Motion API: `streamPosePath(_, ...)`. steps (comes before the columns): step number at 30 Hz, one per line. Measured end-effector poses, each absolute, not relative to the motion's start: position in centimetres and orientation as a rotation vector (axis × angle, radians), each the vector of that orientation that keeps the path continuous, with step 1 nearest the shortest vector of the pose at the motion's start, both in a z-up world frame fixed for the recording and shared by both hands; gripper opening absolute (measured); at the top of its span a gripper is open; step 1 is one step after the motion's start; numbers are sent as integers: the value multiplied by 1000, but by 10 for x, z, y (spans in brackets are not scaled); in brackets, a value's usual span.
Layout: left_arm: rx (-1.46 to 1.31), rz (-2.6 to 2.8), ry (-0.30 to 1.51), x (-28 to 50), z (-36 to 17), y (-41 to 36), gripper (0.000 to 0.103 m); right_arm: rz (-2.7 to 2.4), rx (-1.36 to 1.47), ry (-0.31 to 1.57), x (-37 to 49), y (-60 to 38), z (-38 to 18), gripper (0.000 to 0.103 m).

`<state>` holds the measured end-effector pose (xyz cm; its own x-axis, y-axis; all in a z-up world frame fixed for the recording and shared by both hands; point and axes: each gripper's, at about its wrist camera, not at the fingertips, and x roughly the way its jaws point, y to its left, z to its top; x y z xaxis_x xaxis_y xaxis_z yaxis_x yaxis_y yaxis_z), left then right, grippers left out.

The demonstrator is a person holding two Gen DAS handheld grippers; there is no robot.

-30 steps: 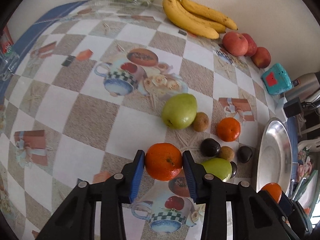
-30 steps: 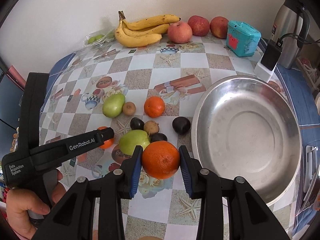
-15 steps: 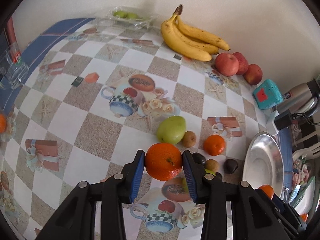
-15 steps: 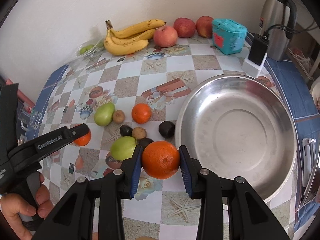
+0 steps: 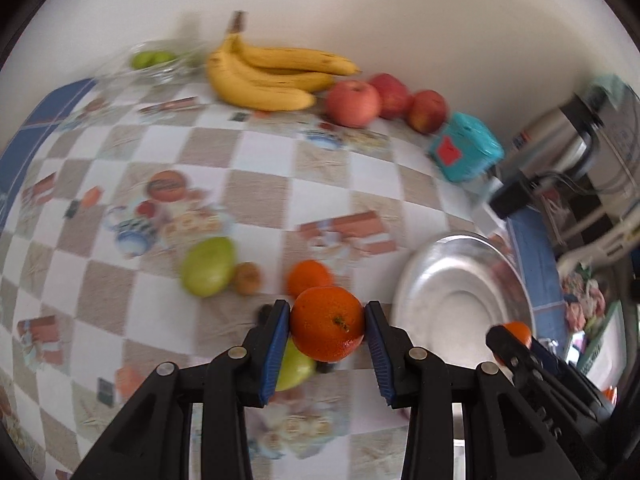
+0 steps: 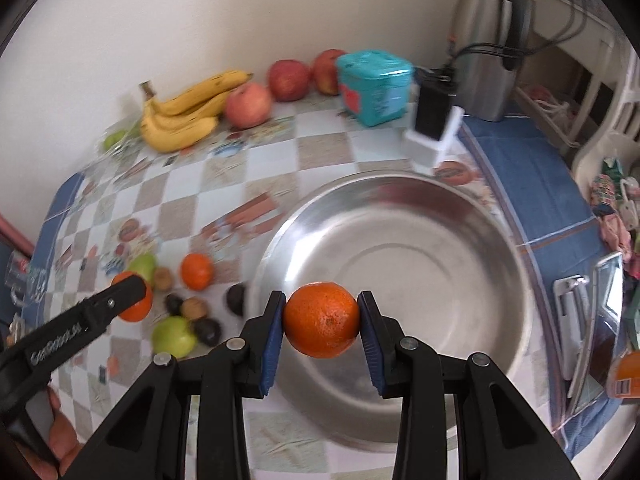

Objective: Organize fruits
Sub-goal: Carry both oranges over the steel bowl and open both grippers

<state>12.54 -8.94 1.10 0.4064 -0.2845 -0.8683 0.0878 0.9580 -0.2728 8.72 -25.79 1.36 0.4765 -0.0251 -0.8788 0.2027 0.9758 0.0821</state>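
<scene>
My left gripper (image 5: 326,330) is shut on an orange (image 5: 327,323), held above the fruit cluster left of the steel bowl (image 5: 460,280). My right gripper (image 6: 322,326) is shut on a second orange (image 6: 322,320), hanging over the near left rim of the steel bowl (image 6: 420,216). On the cloth lie a third orange (image 6: 196,271), two green pears (image 6: 174,336) (image 5: 208,266), small brown fruits (image 6: 195,307) and dark fruits (image 6: 236,298). The left gripper (image 6: 134,300) with its orange shows at the left of the right wrist view.
Bananas (image 5: 264,76) and three red apples (image 5: 354,102) line the back wall, beside a teal box (image 5: 466,150). A steel flask (image 6: 492,40) and a charger block (image 6: 434,128) stand behind the bowl. A bag of green fruit (image 5: 154,60) lies far left.
Both grippers have lifted and swung right with their oranges. The right one has passed from the cloth beside the pears to above the bowl's rim; the left view has turned toward the bowl.
</scene>
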Motion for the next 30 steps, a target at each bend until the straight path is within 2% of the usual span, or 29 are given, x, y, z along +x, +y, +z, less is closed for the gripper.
streamPosePath(14, -73, -365, 1156, 129, 1, -167, 41, -274, 250, 1047, 96, -322, 16, 38)
streamPosePath(21, -33, -368, 1172, 132, -9, -182, 41, -283, 260, 1042, 102, -333, 13, 38)
streamPosePath(30, -12, -354, 1203, 132, -26, -187, 41, -295, 240, 1124, 110, -337, -15, 38)
